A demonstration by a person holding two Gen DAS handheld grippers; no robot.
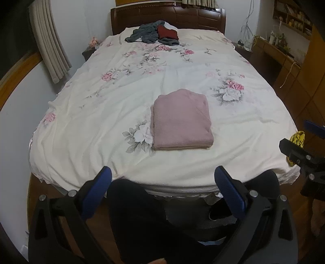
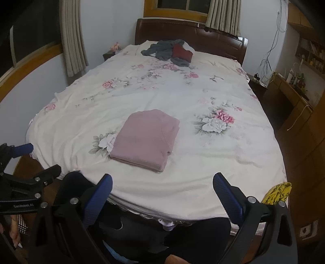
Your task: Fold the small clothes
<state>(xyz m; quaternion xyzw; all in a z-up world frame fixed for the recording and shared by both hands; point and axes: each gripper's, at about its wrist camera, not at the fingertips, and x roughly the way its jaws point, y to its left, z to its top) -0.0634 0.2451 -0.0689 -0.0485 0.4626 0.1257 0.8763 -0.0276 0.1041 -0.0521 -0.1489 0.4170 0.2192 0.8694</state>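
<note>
**Pink sweater sits folded on the bed, both grippers hanging back**

Pink sweater, folded into a tidy rectangle, lies flat on the flowered bedspread in the near half of the bed, touched by neither tool. Its left edge sits just beside a printed white blossom.

Starting on the left: a beige curtain hangs by the wall. Then comes the left gripper, low at the foot of the bed, its blue fingers spread wide apart with nothing between them. Beneath it, dark trouser legs of the person show against the wooden floor.

Across the middle, up by the dark wooden headboard, a loose heap of grey clothes waits with a dark red garment lying on top, well apart from the folded sweater.

Over to the right: the right gripper also hovers off the foot of the bed, fingers released and wide, holding nothing. Just beside its right finger, a yellow patterned cloth peeks out at the bed's corner. A wooden desk with small clutter stands along the far right wall.
</note>
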